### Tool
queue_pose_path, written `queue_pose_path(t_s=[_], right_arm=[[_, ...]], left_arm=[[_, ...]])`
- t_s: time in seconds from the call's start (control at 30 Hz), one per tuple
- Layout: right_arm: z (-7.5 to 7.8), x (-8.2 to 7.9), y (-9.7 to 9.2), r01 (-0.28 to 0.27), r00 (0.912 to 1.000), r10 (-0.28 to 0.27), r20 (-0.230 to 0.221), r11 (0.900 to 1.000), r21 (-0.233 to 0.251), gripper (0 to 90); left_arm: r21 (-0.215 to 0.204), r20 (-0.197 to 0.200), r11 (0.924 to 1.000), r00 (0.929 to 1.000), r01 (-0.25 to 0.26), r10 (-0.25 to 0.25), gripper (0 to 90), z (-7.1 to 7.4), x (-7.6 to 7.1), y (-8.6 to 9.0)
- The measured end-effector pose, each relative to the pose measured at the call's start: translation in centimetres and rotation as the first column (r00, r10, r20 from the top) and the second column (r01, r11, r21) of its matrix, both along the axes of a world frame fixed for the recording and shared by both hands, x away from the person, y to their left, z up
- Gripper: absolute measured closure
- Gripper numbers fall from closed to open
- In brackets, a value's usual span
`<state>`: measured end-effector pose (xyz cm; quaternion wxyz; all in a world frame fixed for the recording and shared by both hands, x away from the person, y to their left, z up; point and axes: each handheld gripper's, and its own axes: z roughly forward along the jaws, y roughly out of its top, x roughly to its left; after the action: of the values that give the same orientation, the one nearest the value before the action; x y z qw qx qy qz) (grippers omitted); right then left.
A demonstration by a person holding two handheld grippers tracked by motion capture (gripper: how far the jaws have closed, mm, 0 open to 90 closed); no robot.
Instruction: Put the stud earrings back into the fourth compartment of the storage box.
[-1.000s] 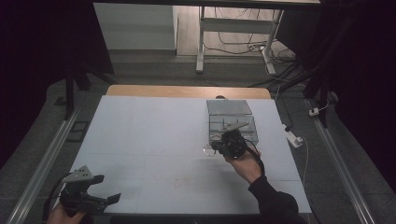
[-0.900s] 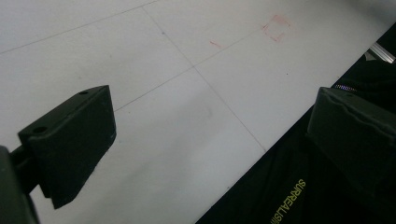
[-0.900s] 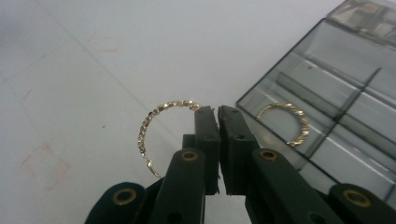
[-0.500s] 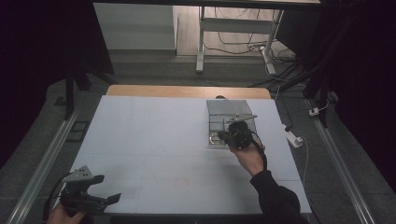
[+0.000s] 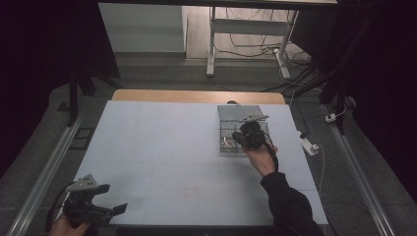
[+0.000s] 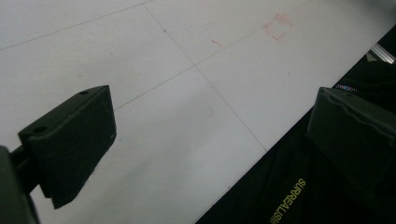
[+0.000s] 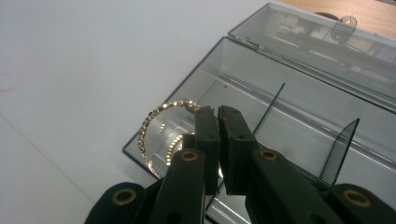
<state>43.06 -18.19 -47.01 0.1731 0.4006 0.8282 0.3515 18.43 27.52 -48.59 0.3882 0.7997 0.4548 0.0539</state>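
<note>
A thin gold beaded bracelet, curved into 1 loop, hangs pinched in the right gripper closed jaws over the near-left compartment of a clear smoky box; the left gripper jaws gape wide, empty.

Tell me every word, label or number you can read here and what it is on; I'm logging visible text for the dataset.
"SURREALISM": yellow letters on the person's black garment, left gripper view; the last letters run off the picture's edge.
Red marks on the white table: a drawn square and a dash, no letters.
Clear box: no readable label.
</note>
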Motion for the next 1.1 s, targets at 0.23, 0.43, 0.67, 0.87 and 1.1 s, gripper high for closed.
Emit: queue_pose_path(t_s=[0.23,0.43,0.67,0.87,1.1], right_arm=[[-1.1,0.5,0.4,-0.002,1.0000,0.002,0.002,0.9985,-0.054,86.5],[-1.8,0.7,0.3,-0.004,0.9999,0.003,-0.011,0.9968,-0.080,86.4],[-2.2,0.7,0.4,-0.012,0.9997,0.010,-0.023,0.9951,-0.098,82.7],[-1.5,0.4,0.3,-0.018,0.9997,0.017,-0.019,0.9989,-0.044,70.2],[-0.8,-0.4,0.3,-0.050,0.9978,0.051,-0.043,0.9985,0.024,52.7]], left_arm=[[-0.002,0.000,1.0000,1.0000,-0.001,0.001,1.2,0.0,0.0,0.0],[-0.001,0.000,1.0000,1.0000,0.001,-0.001,1.3,0.0,0.0,0.0],[-0.002,0.001,1.0000,1.0000,0.001,-0.001,1.3,0.0,0.0,0.0],[-0.003,0.002,1.0000,1.0000,0.001,-0.001,1.3,0.0,0.0,0.0],[-0.003,0.003,1.0000,1.0000,0.001,-0.001,1.3,0.0,-0.1,0.0]])
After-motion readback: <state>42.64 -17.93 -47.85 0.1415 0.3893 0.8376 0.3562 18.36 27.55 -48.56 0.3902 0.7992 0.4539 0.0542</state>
